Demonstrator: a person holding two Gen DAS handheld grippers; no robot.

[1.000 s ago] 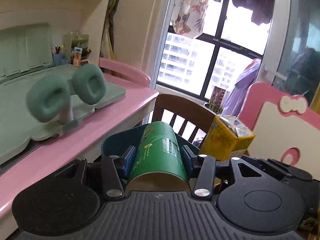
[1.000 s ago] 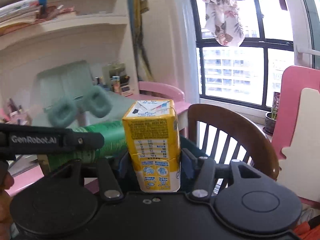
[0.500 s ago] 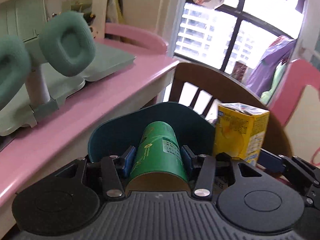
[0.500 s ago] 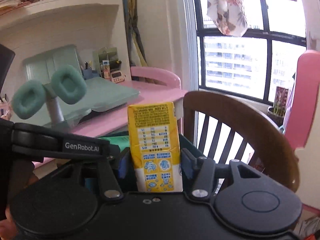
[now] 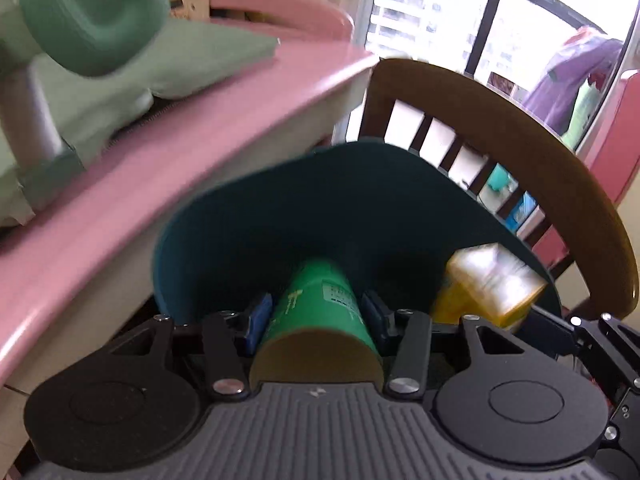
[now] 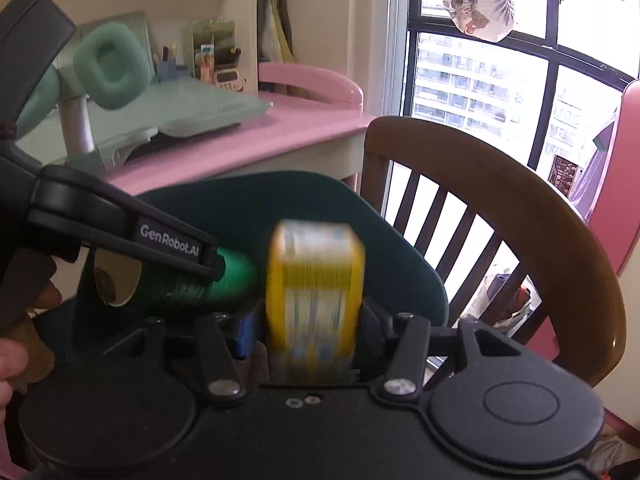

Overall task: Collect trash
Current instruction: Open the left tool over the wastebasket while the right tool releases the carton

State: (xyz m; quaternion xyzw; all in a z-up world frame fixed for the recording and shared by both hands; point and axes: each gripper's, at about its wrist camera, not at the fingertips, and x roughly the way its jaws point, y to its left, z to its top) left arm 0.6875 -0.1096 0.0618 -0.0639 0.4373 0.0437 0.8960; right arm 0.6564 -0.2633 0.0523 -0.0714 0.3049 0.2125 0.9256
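Showing only in the right view, a hand (image 6: 10, 360) grips the left hand-held gripper (image 6: 224, 266)

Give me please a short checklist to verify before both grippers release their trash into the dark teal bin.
1. Left gripper clamps the green paper cup: ok.
2. Right gripper clamps the yellow drink carton: ok.
3. Cup over the dark teal bin opening: ok.
4. Carton over the bin opening: ok.
5. Room left inside the bin: cannot tell.
6. Grippers clear of the wooden chair: ok.
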